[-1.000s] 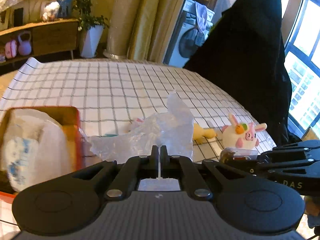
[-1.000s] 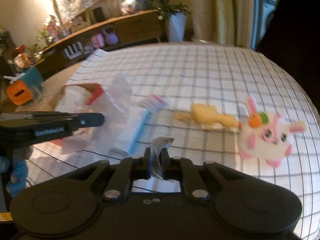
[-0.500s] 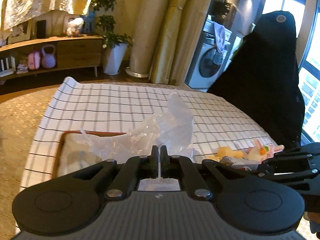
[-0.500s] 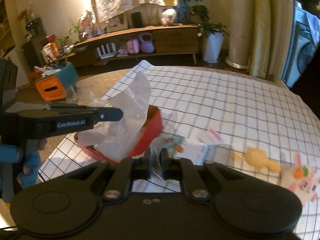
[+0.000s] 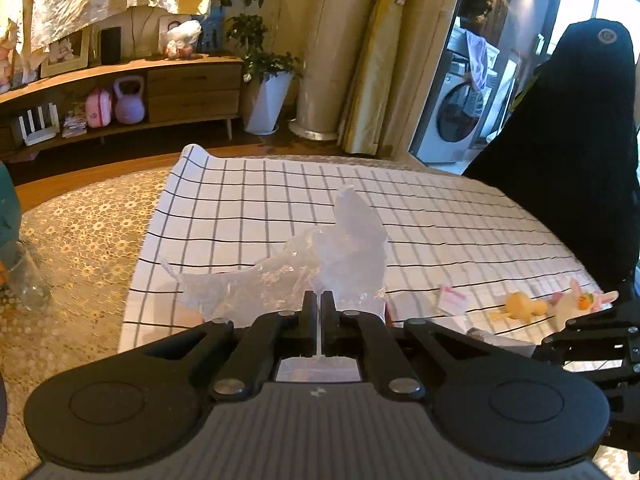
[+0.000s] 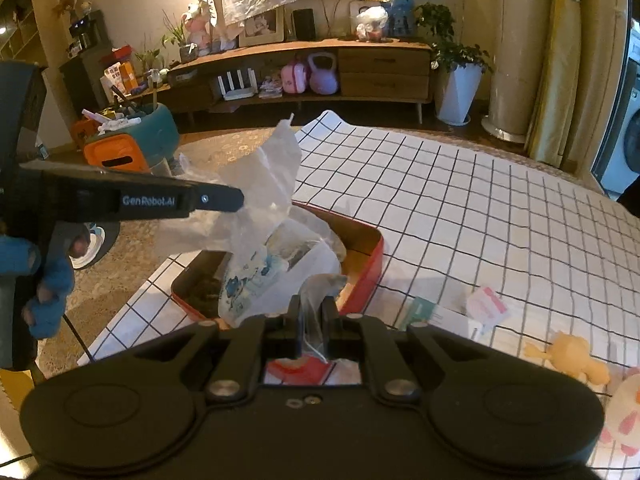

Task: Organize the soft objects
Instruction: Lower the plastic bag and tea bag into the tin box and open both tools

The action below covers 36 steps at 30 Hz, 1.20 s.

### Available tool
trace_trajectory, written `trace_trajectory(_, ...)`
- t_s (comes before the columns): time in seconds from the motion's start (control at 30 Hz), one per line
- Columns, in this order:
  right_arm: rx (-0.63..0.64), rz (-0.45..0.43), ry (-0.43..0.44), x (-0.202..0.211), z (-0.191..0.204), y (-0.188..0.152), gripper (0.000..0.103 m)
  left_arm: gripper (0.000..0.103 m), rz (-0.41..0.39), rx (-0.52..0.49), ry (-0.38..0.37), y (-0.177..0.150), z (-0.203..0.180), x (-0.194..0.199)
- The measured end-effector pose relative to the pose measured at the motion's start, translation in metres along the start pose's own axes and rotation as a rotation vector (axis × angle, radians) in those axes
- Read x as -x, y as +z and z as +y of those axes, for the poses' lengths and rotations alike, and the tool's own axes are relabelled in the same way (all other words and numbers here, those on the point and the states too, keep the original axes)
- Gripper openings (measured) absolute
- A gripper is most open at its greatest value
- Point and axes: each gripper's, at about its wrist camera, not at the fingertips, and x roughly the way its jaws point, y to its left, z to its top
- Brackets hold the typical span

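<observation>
A clear plastic bag [image 5: 340, 256] hangs crumpled between both grippers. My left gripper [image 5: 319, 300] is shut on one edge of it, and in the right wrist view the left gripper [image 6: 234, 200] reaches in from the left, held by a blue-gloved hand [image 6: 44, 280]. My right gripper [image 6: 311, 312] is shut on another edge of the bag [image 6: 264, 184]. Inside the bag a white pack with blue print [image 6: 256, 280] rests in a red tray [image 6: 368, 264]. A yellow duck toy [image 6: 572, 360] and a pink-and-white bunny plush [image 6: 624, 412] lie on the checked cloth to the right.
Small flat packets [image 6: 486, 306] lie between tray and toys. The checked cloth [image 5: 280, 200] ends at a patterned rug with a glass jar [image 5: 24, 276] on it. A black-draped chair [image 5: 568, 160] stands at the far right; a teal and orange bin [image 6: 128, 140] sits far left.
Both grippers have moved left and back from the toys with the bag still held. The red tray has come under the right gripper, and the toys have slid to the right edge of both views.
</observation>
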Motion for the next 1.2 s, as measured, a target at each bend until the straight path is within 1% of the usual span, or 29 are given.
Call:
trace_trajectory(0.23, 0.000, 0.020, -0.022, -0.038, -0.004, 0.012, 0.008, 0.002, 0.047, -0.018, 0.024, -0.010, 0.015, -0.029)
trace_trajectory(0.47, 0.003, 0.059, -0.061, -0.077, -0.012, 0.030, 0.008, 0.002, 0.097, -0.032, 0.017, -0.024, 0.020, -0.051)
trace_trajectory(0.57, 0.006, 0.076, -0.065, -0.092, -0.014, 0.033, 0.008, 0.002, 0.110, -0.052, 0.020, -0.028, 0.018, -0.059)
trace_trajectory(0.73, 0.014, 0.113, -0.103, -0.117, -0.016, 0.037, 0.009, 0.002, 0.141, -0.054, 0.010, -0.033, 0.018, -0.071)
trace_trajectory(0.87, 0.020, 0.127, -0.105, -0.128, -0.018, 0.038, 0.010, 0.001, 0.157, -0.056, 0.007, -0.035, 0.017, -0.079)
trace_trajectory(0.97, 0.036, 0.130, -0.108, -0.133, -0.015, 0.038, 0.015, 0.001, 0.174, -0.048, 0.005, -0.037, 0.017, -0.085)
trace_trajectory(1.2, 0.039, 0.151, -0.095, -0.144, -0.009, 0.035, 0.020, 0.001, 0.212, -0.034, 0.005, -0.044, 0.021, -0.095)
